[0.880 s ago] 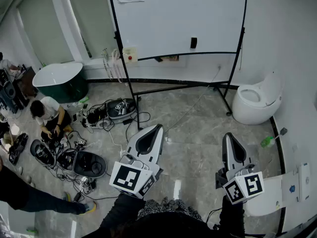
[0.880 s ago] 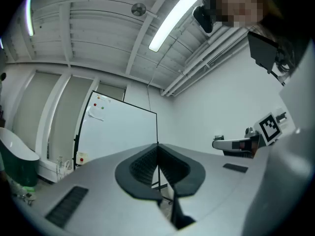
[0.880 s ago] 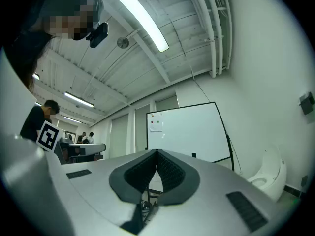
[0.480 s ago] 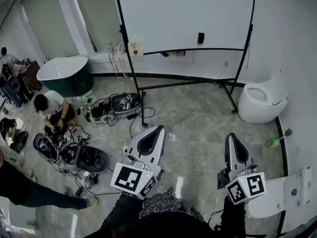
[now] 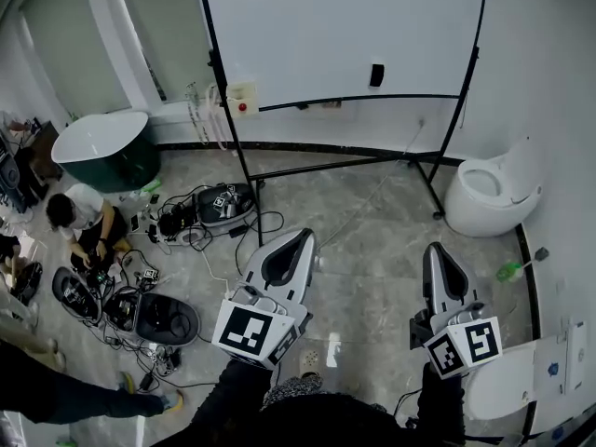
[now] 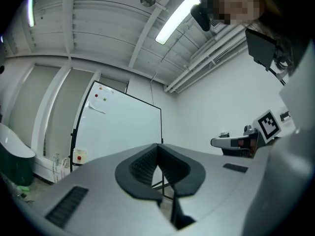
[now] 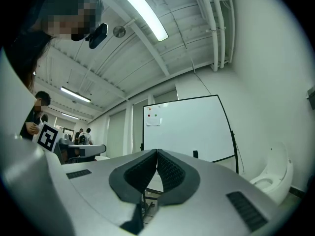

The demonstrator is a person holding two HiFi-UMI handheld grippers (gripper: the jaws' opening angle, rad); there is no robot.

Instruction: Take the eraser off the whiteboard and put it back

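Approach step; nothing taken yet. The eraser (image 5: 376, 74) sits on the whiteboard (image 5: 317, 35), near its lower right corner, just above the bottom edge. Your left tongs (image 5: 303, 237) and right tongs (image 5: 435, 250) are both pressed together and empty, well short of the board. Next, likely: walk up, spread the right pair, close on the eraser.

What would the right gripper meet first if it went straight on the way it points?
Probably the whiteboard, near its lower edge and left of the eraser. Nothing shows between the right gripper and the board, though depth is hard to judge.
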